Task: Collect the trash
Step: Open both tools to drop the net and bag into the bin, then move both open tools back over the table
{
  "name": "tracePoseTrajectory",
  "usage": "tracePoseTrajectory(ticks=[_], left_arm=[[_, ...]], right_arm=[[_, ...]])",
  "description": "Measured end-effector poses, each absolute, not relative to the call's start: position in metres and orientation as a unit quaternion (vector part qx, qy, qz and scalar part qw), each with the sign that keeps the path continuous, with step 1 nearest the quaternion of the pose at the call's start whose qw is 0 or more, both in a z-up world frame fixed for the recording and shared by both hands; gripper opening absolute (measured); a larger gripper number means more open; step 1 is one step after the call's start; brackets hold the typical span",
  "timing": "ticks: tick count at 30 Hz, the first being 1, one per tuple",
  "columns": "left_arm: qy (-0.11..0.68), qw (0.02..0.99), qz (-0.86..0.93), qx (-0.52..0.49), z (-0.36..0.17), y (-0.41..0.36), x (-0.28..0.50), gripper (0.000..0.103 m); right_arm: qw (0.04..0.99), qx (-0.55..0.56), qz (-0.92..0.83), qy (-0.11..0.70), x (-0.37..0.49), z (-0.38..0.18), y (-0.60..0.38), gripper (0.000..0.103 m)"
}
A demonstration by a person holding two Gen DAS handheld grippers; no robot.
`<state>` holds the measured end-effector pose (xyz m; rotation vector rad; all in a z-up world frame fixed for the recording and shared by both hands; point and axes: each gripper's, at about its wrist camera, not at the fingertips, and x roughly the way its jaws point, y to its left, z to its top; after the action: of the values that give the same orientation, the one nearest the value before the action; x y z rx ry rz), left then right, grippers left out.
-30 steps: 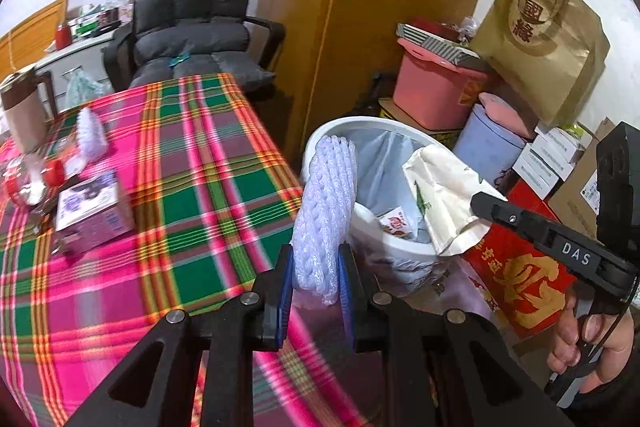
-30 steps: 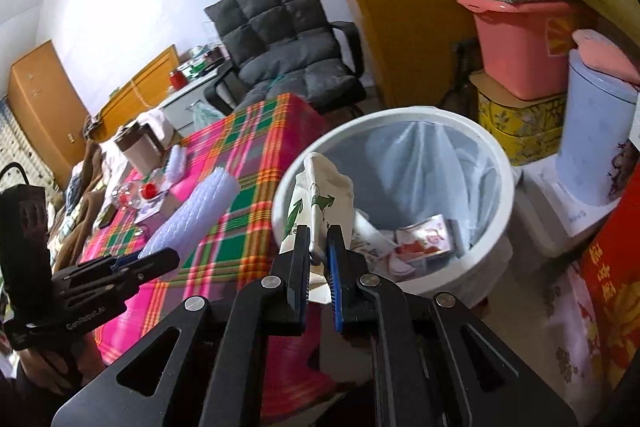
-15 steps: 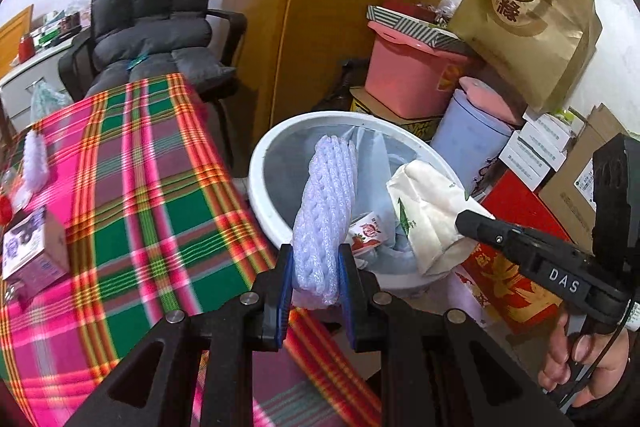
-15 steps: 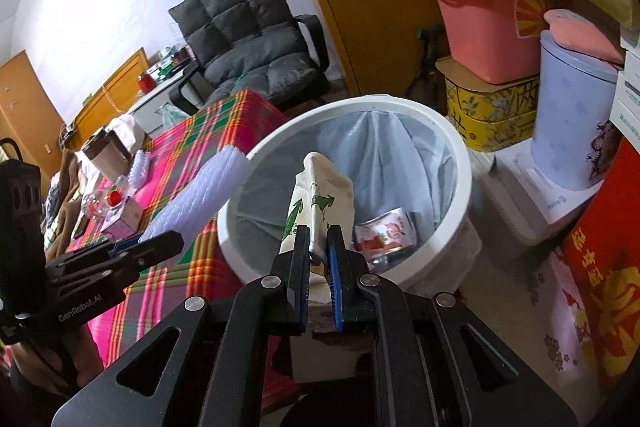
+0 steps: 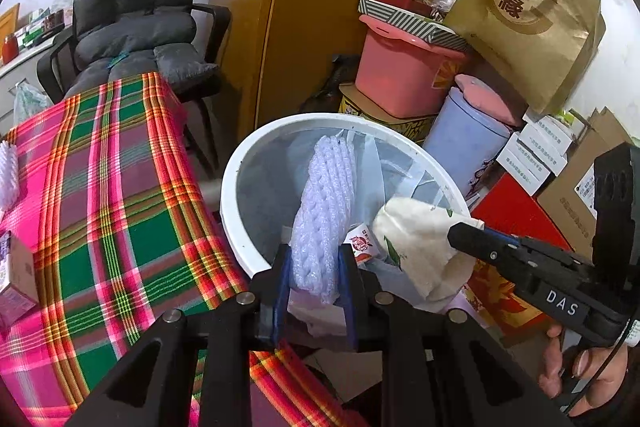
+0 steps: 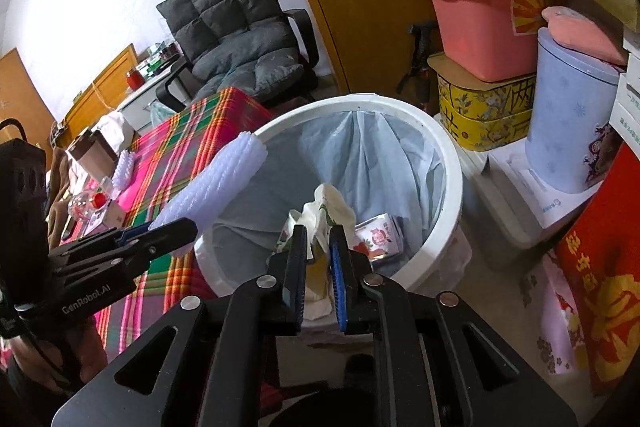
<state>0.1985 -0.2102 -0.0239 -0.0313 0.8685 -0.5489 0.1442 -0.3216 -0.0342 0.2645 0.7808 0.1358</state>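
The foam net sleeve (image 5: 324, 211) is pale lilac-white with a woven mesh pattern. The crumpled wrapper (image 6: 328, 211) is cream with green leaf print. The bin (image 6: 448, 163) is white, lined pale blue-grey. At nine o'clock of it, the surface (image 5: 100, 187) wears pink, green and yellow plaid. The chair (image 5: 132, 3) is quilted dark grey.

Quick tally from my feed: one white trash bin (image 6: 448, 195), two foam fruit nets, one over the bin (image 5: 324, 211) and one back on the tablecloth (image 5: 8, 171), one crumpled paper bag (image 5: 420, 247), one red-print carton in the bin (image 6: 380, 235), one grey chair (image 5: 136, 7), one pink tub (image 5: 404, 71), two grippers, left (image 5: 314, 283) and right (image 6: 318, 267).
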Motion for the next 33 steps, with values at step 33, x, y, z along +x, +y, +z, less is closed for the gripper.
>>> tracePoseTrajectory(ticks=[33], left_arm=[[0.375, 0.9, -0.215, -0.058, 0.009, -0.127, 0.135, 0.04]], right_arm=[[0.929, 0.067, 0.131, 0.338, 0.111, 0.0, -0.26, 0.046]])
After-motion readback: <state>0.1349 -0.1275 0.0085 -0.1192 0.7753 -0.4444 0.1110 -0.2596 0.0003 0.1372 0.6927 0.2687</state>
